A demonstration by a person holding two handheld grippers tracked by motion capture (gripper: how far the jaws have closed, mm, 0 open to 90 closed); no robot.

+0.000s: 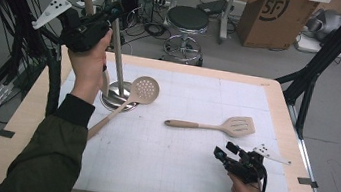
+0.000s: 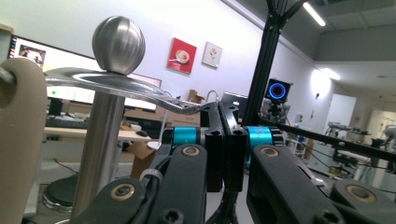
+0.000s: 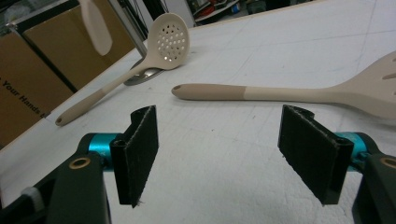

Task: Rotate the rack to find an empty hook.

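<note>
By the look of it, the job was hanging beige kitchen tools on the steel stand (image 1: pixel 119 53), and about 1 of 3 was done. 1 hung utensil (image 1: pixel 89 4) dangled from the stand's top at the upper left of the high view; its pale handle end sat at the far left edge of the left gripper view. 2 tools remained on the white mat (image 1: pixel 172 177): the skimmer (image 1: pixel 144 90), left of centre with its perforated head leaning against the stand's round base, and the slotted turner (image 1: pixel 240 126), lying flat right of centre with its handle pointing left.

The left claw (image 1: pixel 112 13) was raised beside the stand's top, its jaws pressed together. In the left gripper view, 1 curved hook (image 2: pixel 182 108) of the stand reached right up to the jaw tips below the steel ball (image 2: pixel 118 44); whether the tips pinched that hook I could not tell, and no utensil sat between them.

The right claw (image 1: pixel 221 151) rested low at the lower right, jaws spread wide and empty. In the right gripper view the turner's handle lay crosswise just beyond the open jaws, apart from both pads, and the skimmer was farther off at the upper left
</note>
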